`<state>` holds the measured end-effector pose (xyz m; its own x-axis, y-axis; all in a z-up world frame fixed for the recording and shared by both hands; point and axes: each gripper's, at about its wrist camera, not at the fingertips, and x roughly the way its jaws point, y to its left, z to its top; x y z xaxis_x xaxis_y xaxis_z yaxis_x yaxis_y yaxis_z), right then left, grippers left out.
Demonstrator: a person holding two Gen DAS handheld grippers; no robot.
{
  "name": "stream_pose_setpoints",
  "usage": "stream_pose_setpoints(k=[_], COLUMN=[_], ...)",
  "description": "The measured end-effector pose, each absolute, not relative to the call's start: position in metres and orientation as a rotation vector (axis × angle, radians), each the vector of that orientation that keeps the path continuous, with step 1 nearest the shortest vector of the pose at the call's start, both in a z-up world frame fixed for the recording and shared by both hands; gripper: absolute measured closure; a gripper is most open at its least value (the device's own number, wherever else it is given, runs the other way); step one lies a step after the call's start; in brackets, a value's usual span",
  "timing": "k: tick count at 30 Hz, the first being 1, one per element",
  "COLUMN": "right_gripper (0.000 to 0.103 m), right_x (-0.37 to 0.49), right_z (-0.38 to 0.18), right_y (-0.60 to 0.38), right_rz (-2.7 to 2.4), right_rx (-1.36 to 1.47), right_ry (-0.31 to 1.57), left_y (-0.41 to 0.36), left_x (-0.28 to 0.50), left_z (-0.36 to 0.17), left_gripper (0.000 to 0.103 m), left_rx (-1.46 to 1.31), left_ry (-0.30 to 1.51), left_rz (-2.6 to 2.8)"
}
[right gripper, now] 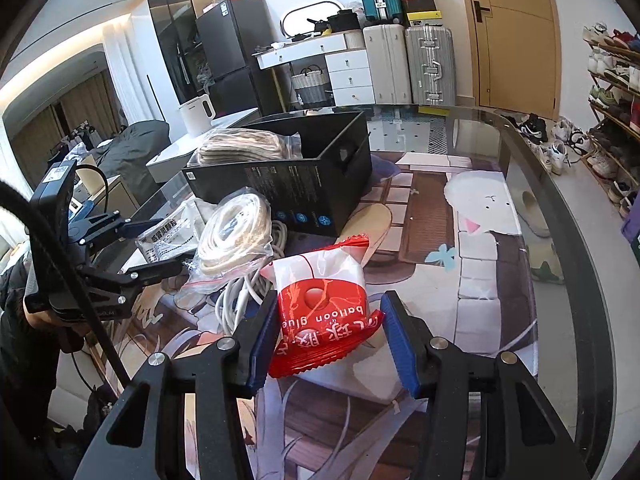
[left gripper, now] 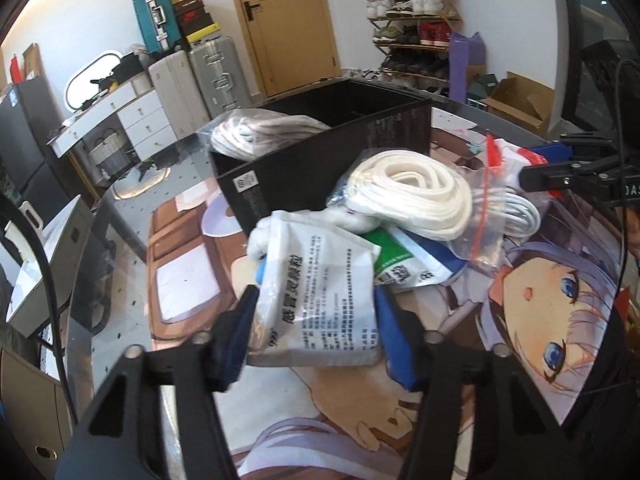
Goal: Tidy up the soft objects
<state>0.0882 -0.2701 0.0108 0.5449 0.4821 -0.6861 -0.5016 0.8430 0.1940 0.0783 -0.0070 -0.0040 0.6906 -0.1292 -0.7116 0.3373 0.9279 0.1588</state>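
My left gripper (left gripper: 316, 320) is shut on a white medicine pouch (left gripper: 320, 292) with black print, held over the printed mat; it also shows in the right wrist view (right gripper: 166, 236). My right gripper (right gripper: 330, 336) is shut on a red and white balloon-glue packet (right gripper: 322, 304). A black box (left gripper: 320, 168) stands behind, with a bagged rope coil (left gripper: 256, 134) inside; the box shows too in the right wrist view (right gripper: 304, 184). A zip bag of white rope (left gripper: 412, 196) and a white cable (left gripper: 520, 212) lie by the box.
A green and blue pouch (left gripper: 404, 264) lies under the rope bag. The printed mat (right gripper: 460, 260) covers a round glass table whose edge (right gripper: 568, 208) curves at the right. Suitcases, drawers, a door and a shoe rack stand behind.
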Motion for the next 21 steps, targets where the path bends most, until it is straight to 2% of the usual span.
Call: stream_pose_setpoints(k=[8, 11, 21], right_gripper=[0.052, 0.052, 0.052], right_x=[0.087, 0.086, 0.083], right_z=[0.01, 0.01, 0.012], right_y=[-0.265, -0.262, -0.258], right_rz=[0.589, 0.59, 0.601], right_rx=[-0.04, -0.048, -0.061], right_ry=[0.805, 0.801, 0.79], left_y=[0.0, 0.005, 0.006], left_x=[0.068, 0.064, 0.059], left_z=[-0.002, -0.001, 0.0], left_gripper=[0.054, 0.065, 0.069], left_rx=[0.249, 0.223, 0.213], left_ry=[0.745, 0.736, 0.729], left_rz=[-0.287, -0.296, -0.323])
